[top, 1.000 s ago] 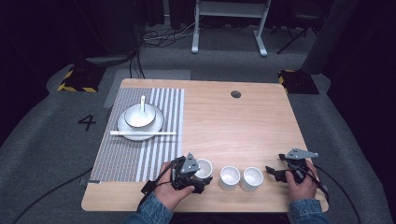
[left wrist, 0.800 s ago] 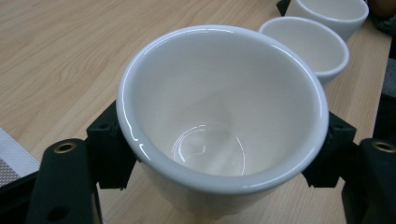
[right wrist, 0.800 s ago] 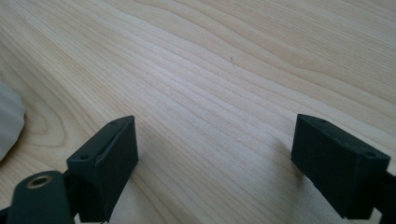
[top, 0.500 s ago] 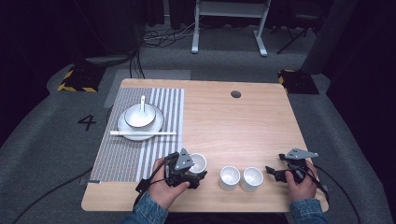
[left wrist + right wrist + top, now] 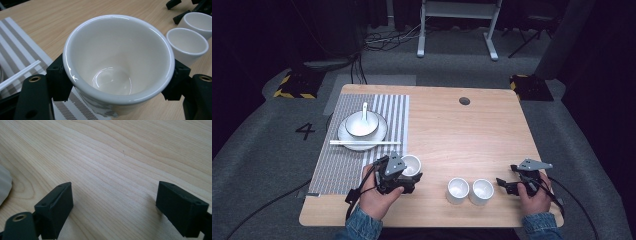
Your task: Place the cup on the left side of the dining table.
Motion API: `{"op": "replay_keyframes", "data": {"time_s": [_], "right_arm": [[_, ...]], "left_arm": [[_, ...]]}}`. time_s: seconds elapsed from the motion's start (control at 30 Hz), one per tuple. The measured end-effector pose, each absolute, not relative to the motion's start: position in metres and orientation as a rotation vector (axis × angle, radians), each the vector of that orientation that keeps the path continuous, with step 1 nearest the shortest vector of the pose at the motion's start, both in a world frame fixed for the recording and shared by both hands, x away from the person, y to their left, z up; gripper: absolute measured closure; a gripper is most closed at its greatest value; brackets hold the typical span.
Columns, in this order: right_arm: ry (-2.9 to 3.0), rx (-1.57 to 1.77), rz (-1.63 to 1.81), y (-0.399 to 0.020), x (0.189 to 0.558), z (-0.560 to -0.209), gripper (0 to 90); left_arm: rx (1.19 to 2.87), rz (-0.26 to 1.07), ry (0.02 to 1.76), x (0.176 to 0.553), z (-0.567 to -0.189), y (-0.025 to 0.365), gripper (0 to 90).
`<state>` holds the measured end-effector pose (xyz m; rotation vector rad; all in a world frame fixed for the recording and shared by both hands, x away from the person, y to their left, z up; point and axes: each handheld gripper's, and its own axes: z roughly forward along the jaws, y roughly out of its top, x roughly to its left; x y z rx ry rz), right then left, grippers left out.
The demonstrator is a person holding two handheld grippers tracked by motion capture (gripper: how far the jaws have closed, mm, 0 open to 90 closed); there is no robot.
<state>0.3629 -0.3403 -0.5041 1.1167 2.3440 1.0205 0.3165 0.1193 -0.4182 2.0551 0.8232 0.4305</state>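
The left gripper (image 5: 404, 172) has a plain white ceramic cup (image 5: 411, 164) pinched between its black fingers (image 5: 58, 77), one on each side of the cup's wall just under the rim, and the cup tips a little, its open mouth showing an empty glossy inside. It sits at the near-left part of the pale wooden worktop (image 5: 472, 135), right at the near right corner of the grey-and-white striped placemat (image 5: 342, 160); whether the cup's base touches the surface, I cannot tell. Over on the far part of that mat there is a round white plate (image 5: 346, 135) carrying a small white bowl (image 5: 360, 125) with a white spoon (image 5: 365, 108) resting in it, and a pair of white chopsticks (image 5: 364, 143) lies across the plate's near edge, running left to right. To the right of the held cup, two more white cups (image 5: 469, 190) stand upright side by side, touching or very nearly so, near the worktop's near edge. Further right, the right gripper (image 5: 508, 184) rests low by the near right corner in the person's hand, its fingers (image 5: 55, 206) spread wide with nothing but bare wood grain between them, pointing toward the pair of cups and just short of them.
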Motion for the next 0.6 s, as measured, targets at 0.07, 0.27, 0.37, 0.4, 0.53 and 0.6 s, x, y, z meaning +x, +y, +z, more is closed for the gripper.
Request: {"op": "replay_keyframes", "data": {"time_s": [0.07,0.27,0.37,0.4,0.53,0.6], "right_arm": [[2.344,1.117,1.021,-0.340,0.363,-0.504,14.3],[2.344,1.117,1.021,-0.340,0.363,-0.504,14.3],[2.344,1.117,1.021,-0.340,0.363,-0.504,14.3],[2.344,1.117,1.021,-0.340,0.363,-0.504,14.3],[2.344,1.117,1.021,-0.340,0.363,-0.504,14.3],[2.344,1.117,1.021,-0.340,0.363,-0.504,14.3]], "left_arm": [[2.048,0.436,0.835,0.317,-0.417,0.122,26.3],[2.032,0.488,0.886,0.322,-0.412,0.137,26.3],[2.023,0.553,0.926,0.324,-0.412,0.143,26.3],[2.026,0.572,0.939,0.325,-0.411,0.145,26.3],[1.991,0.570,0.980,0.330,-0.411,0.158,26.4],[1.990,0.576,0.986,0.331,-0.411,0.161,26.4]]}}
